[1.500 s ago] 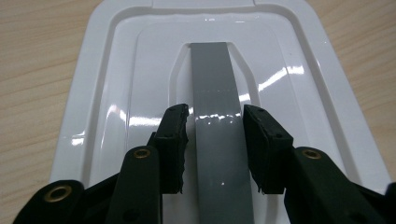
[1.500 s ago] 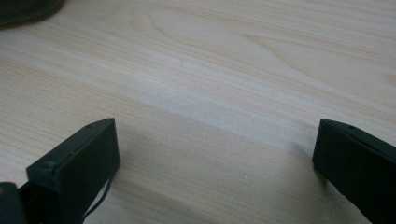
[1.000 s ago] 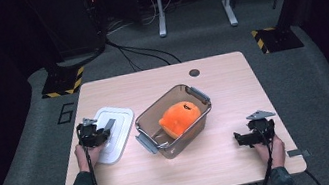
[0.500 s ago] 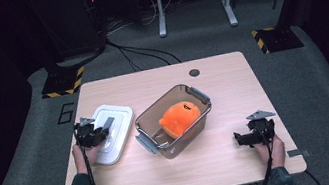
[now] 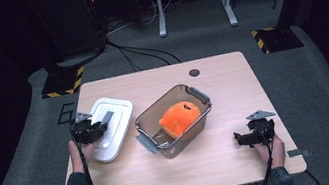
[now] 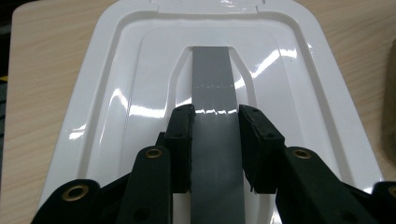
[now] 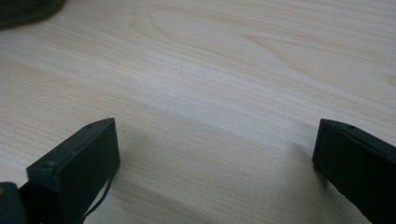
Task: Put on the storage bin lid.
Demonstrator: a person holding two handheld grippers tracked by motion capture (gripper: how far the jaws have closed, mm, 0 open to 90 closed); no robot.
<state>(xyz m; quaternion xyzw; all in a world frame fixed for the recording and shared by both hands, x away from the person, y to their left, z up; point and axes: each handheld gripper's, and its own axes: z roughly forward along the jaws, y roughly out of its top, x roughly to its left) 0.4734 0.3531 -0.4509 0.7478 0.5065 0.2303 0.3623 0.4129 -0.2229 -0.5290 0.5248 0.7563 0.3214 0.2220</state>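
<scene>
The left gripper is closed on the grey handle strip that runs along the middle of the white lid; in the left gripper view its two black jaws are seen pressed against the strip's two long edges, with the strip passing between them. In the high view this gripper is found over the near half of the lid, which is placed at the left side of the wooden table, just beside the clear container. Whether the lid is resting on the wood or raised off it cannot be told. The container is set at an angle near the table's middle, with grey latches at both short ends, and an orange plush toy is held inside it. Well apart, near the table's right front corner, the right gripper is kept low above the bare wood. Its jaws are spread wide in the right gripper view, and nothing is gripped between them.
</scene>
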